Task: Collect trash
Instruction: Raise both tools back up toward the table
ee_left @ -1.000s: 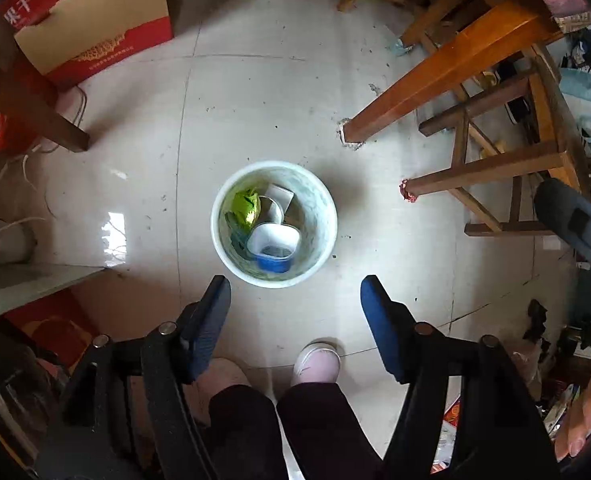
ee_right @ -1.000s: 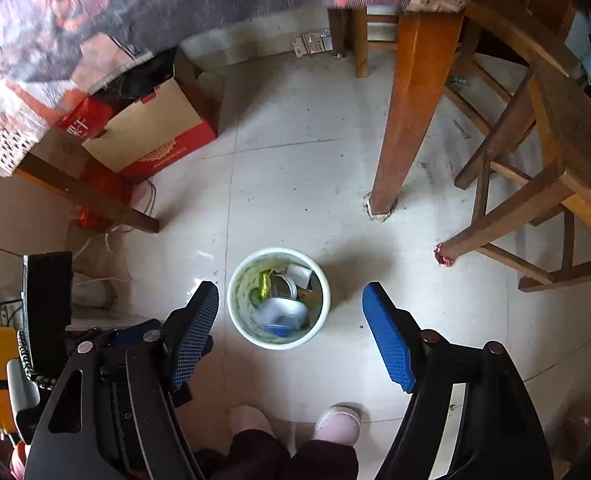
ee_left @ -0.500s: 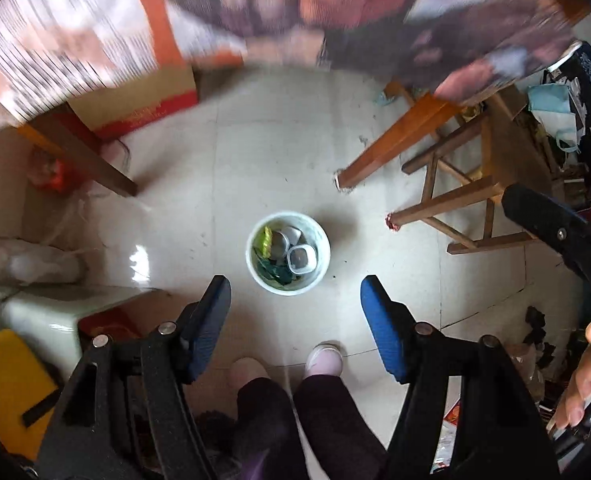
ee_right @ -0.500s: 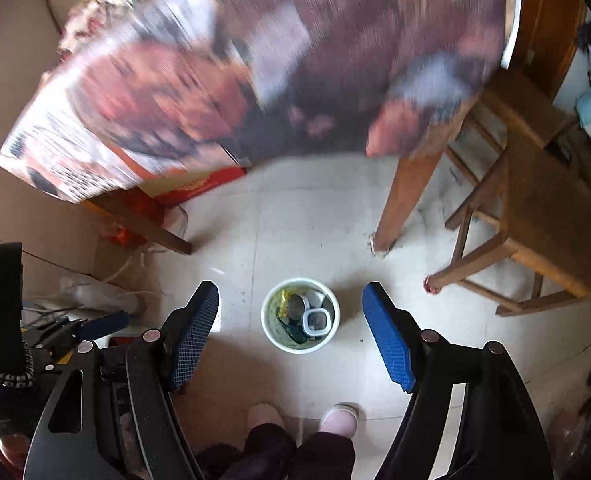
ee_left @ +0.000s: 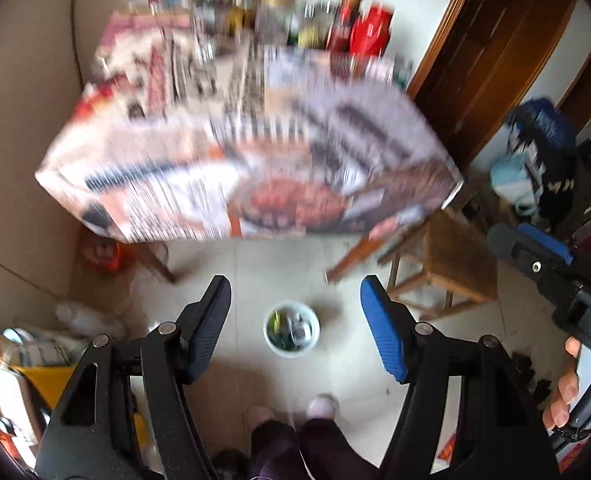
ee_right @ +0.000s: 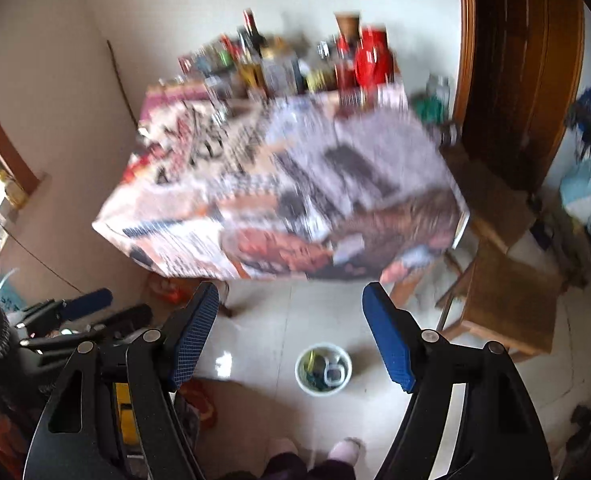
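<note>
the left gripper (ee_left: 295,322) has its fingers (ee_left: 383,330) spread wide with nothing between them, and the right gripper (ee_right: 291,334) is likewise wide open and holds nothing. both hang high above the tiled floor (ee_left: 255,276). in the left wrist view the white trash bin (ee_left: 291,328) sits on the floor between the two fingers, just about centred; in the right wrist view the same bin (ee_right: 323,368) lies toward the right finger, at about 5 o'clock from the frame centre. the bin holds several pieces of trash, among them something green and a small white tub, too small to make out further. beyond the bin, at 12 o'clock, stands a table (ee_left: 251,152) under a printed cover, badly blurred, with bottles and jars (ee_left: 279,16) crowded along its far edge. a wooden stool (ee_left: 451,268) stands at 3 o'clock from the bin. the person's slippered feet (ee_left: 321,406) show at 6 o'clock.
</note>
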A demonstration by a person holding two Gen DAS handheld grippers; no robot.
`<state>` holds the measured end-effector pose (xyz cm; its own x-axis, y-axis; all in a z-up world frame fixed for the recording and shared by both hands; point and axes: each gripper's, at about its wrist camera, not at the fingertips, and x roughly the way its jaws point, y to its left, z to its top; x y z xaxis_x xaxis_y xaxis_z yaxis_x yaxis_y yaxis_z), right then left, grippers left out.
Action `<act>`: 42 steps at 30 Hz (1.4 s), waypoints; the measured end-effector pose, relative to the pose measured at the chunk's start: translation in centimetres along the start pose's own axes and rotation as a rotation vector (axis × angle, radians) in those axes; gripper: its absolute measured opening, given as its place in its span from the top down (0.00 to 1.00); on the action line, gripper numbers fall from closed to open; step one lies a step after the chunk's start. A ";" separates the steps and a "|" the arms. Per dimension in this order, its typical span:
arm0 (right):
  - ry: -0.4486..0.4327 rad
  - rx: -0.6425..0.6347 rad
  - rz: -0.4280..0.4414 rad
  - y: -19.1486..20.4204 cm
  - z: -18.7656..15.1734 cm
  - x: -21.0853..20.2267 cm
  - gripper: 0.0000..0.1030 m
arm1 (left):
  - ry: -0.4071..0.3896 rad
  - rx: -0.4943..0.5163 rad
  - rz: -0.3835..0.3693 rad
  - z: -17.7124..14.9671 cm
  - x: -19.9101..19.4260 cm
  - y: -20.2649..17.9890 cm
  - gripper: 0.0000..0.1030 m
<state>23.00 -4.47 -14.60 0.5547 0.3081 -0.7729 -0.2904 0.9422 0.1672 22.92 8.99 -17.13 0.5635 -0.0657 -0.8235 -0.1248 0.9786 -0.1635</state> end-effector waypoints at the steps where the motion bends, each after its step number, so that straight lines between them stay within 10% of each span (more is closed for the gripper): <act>1: -0.025 -0.006 -0.002 0.5 0.5 -1.2 0.30 | -0.034 0.009 0.007 0.3 -1.5 -0.1 0.36; 13: -0.325 -0.031 -0.035 5.0 3.1 -11.2 0.15 | -0.335 0.068 0.002 3.4 -14.0 1.0 0.35; 18: -0.385 -0.027 -0.062 5.1 4.1 -12.3 0.12 | -0.404 0.059 0.002 4.3 -15.7 1.4 0.16; 42: -0.416 -0.204 0.017 -4.7 18.0 -5.1 0.01 | -0.457 -0.079 0.110 18.4 -7.0 -4.9 0.07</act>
<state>35.61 -8.13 -0.43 0.8019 0.3894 -0.4532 -0.4267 0.9041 0.0218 34.64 8.20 -0.55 0.8426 0.1469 -0.5181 -0.2553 0.9560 -0.1442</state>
